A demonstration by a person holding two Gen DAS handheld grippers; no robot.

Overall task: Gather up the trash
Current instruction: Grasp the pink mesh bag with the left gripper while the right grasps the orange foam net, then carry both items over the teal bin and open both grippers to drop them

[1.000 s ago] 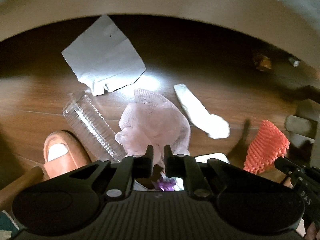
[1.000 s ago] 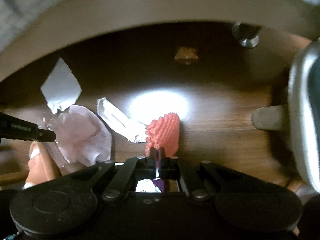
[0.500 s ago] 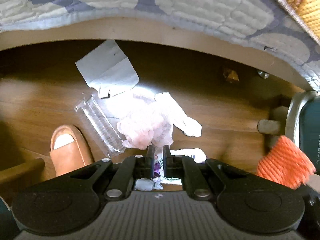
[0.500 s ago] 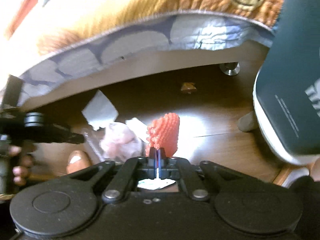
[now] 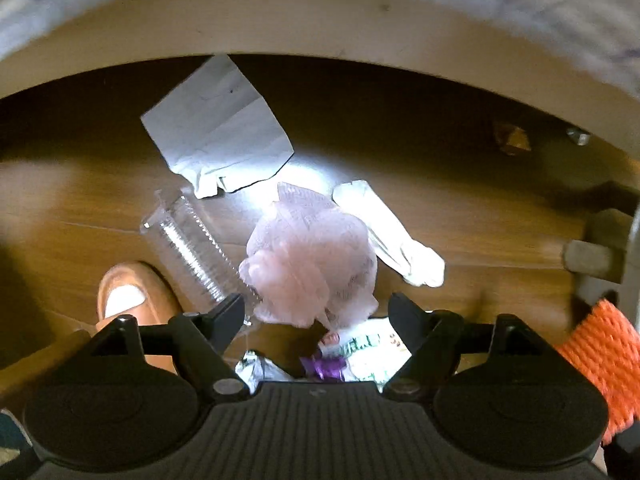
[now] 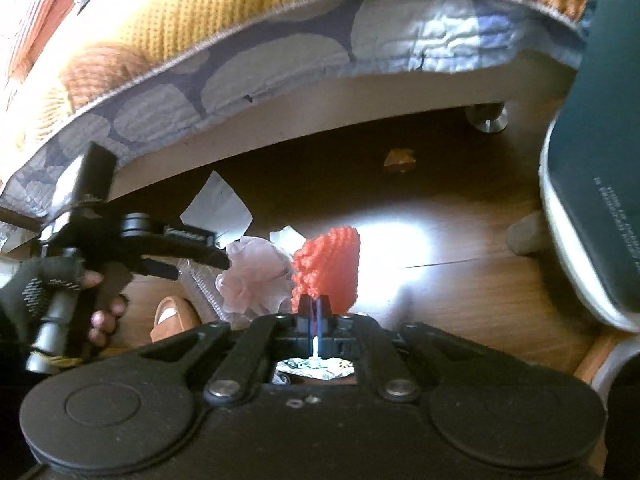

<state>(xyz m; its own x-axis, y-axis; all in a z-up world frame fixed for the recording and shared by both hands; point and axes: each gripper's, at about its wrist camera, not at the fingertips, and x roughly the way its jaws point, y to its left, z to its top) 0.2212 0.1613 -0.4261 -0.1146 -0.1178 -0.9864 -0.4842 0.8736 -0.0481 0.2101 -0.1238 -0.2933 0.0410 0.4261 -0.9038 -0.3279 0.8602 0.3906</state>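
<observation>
Our left gripper (image 5: 316, 312) is opening above the pink mesh (image 5: 310, 256), which lies on the floor (image 5: 480, 216) between a clear bottle (image 5: 192, 248) and a white wrapper (image 5: 392, 236). Our right gripper (image 6: 315, 307) is clamped on the orange net (image 6: 328, 266), lifted off the floor.

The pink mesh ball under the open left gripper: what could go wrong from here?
1. The left gripper is opening with the pink mesh ball between its fingers, unpressed; it may stay on the floor.
2. The clear plastic bottle touches the ball, so a regrasp may catch it.
</observation>
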